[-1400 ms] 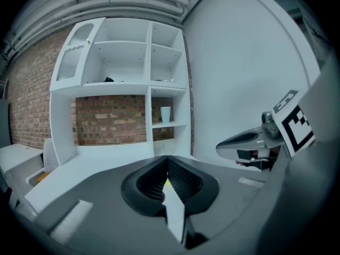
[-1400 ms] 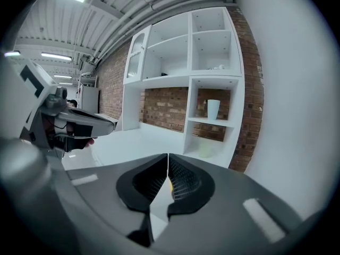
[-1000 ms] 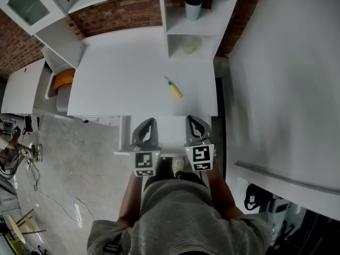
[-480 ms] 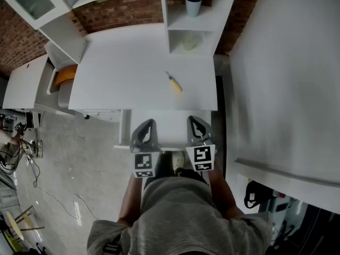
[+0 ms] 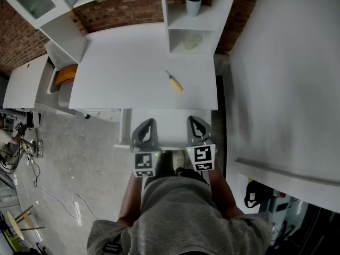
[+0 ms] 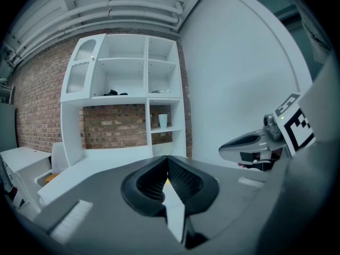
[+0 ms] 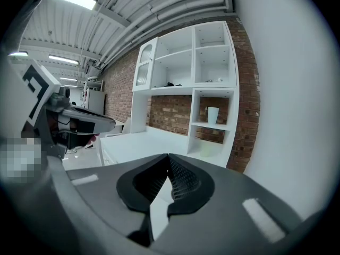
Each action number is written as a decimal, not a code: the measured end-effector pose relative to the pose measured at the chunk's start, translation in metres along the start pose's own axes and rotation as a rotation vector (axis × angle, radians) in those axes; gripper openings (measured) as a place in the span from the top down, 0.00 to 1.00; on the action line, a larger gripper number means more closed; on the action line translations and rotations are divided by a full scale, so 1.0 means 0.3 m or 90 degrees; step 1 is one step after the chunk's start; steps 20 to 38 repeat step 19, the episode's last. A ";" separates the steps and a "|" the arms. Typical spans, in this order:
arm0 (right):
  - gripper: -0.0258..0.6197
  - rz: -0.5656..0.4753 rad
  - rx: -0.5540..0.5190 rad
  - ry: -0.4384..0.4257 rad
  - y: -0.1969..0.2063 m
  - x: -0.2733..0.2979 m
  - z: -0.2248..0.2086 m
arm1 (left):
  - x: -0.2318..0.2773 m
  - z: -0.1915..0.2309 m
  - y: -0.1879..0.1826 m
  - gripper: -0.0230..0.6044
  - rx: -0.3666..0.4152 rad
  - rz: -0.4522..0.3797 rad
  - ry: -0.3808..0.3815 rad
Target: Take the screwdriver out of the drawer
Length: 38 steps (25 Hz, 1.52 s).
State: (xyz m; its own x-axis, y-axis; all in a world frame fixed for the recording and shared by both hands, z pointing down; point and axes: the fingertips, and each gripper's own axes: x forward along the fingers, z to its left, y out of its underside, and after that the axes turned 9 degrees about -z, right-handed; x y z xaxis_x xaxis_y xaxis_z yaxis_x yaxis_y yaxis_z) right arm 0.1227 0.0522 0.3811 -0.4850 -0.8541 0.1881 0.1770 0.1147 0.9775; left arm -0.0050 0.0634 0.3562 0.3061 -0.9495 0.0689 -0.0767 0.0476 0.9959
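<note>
On the left gripper (image 6: 168, 159) the fingers (image 6: 184, 180) are pressed together at the tips, with nothing between them. On the right gripper (image 7: 169, 157) the fingers (image 7: 185, 184) are pressed together the same way and hold nothing. Both grippers hang side by side at the front edge of the table (image 5: 122, 73), over the drawer (image 5: 169, 122) that stands pulled out beneath that edge. The screwdriver (image 5: 173, 82), yellow-handled, lies on the table top, right of its middle and well apart from both grippers. At the table's back right corner stands a shelf unit (image 5: 210, 23) with a cup (image 5: 193, 5) on it.
</note>
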 end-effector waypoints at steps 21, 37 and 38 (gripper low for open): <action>0.96 0.002 0.001 -0.004 -0.012 0.036 0.002 | 0.026 0.013 -0.001 0.94 0.000 0.005 0.008; 0.96 0.002 0.001 -0.004 -0.012 0.036 0.002 | 0.026 0.013 -0.001 0.94 0.000 0.005 0.008; 0.96 0.002 0.001 -0.004 -0.012 0.036 0.002 | 0.026 0.013 -0.001 0.94 0.000 0.005 0.008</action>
